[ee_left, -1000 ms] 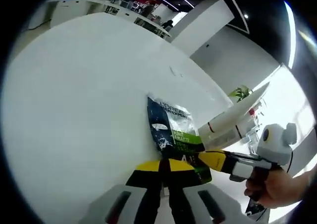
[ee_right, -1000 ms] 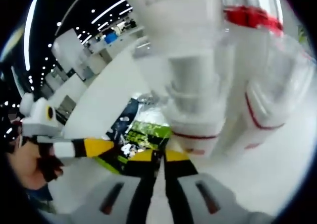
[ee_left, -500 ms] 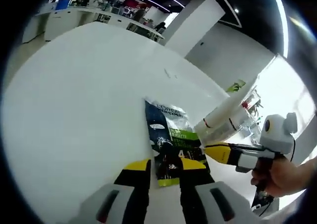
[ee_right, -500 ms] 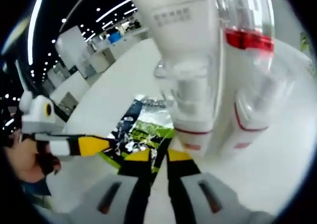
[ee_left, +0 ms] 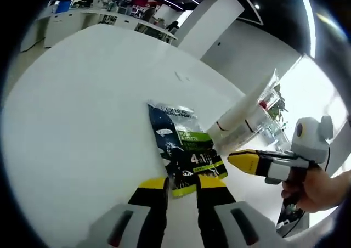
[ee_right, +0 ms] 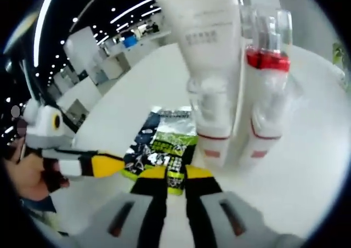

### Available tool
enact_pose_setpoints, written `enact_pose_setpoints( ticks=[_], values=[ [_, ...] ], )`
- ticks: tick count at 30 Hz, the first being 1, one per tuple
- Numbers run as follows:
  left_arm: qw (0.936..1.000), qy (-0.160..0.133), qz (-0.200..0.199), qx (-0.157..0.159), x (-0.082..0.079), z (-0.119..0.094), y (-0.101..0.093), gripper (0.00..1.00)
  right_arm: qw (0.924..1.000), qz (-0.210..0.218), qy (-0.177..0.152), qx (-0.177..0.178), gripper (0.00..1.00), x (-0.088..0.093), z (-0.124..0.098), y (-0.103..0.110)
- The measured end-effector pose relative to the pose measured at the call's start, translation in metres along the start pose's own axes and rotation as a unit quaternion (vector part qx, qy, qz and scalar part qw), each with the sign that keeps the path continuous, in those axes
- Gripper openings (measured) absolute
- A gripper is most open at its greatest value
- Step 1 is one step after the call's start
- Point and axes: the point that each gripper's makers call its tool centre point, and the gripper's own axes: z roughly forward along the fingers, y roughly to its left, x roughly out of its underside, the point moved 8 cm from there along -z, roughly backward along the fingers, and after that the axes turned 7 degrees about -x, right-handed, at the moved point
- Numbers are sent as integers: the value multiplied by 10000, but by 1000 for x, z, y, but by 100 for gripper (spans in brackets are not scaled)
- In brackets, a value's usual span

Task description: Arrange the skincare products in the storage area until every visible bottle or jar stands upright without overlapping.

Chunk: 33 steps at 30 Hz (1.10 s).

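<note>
A dark blue and green sachet [ee_left: 184, 152] lies flat on the white table [ee_left: 82, 111]. Its near end sits between the fingertips of my open left gripper [ee_left: 181, 185]. The right gripper [ee_left: 244, 161] comes in from the right, just beside the sachet's right edge. In the right gripper view the sachet [ee_right: 164, 146] lies just ahead of my right gripper [ee_right: 175, 175], whose jaws stand a little apart and hold nothing. A white tube [ee_right: 211, 67] stands on its cap beside a clear bottle with a red band [ee_right: 266, 83]. The left gripper [ee_right: 104, 163] reaches in from the left.
Beyond the sachet, the white tube [ee_left: 241, 113] and the clear bottles [ee_left: 264, 108] show at the right of the left gripper view. A hand [ee_left: 323, 187] holds the right gripper. Bare white tabletop [ee_right: 307, 165] spreads around the products.
My left gripper was shut on the sachet's end; it has opened and let go. The right jaws have parted a little. Both cameras have drawn back from the sachet and the bottles.
</note>
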Motion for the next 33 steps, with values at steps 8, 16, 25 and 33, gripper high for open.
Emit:
enact_pose_setpoints(
  ticks=[8,16,25,33],
  values=[
    [9999,-97,94,-63,-2,-15,7,21,9993,171,-48,-342,14,4,-10,12],
    [9983,-513,257,-121,-1,-54,16,21,9966,11,-80,-820,15,3,-11,38],
    [9954,-624,516,-503,25,-102,42,20,9945,-26,-36,-1050,17,9,-18,50],
    [9892,-523,1017,-913,44,-145,69,21,9933,-79,-1,-1155,19,17,-26,58]
  ],
)
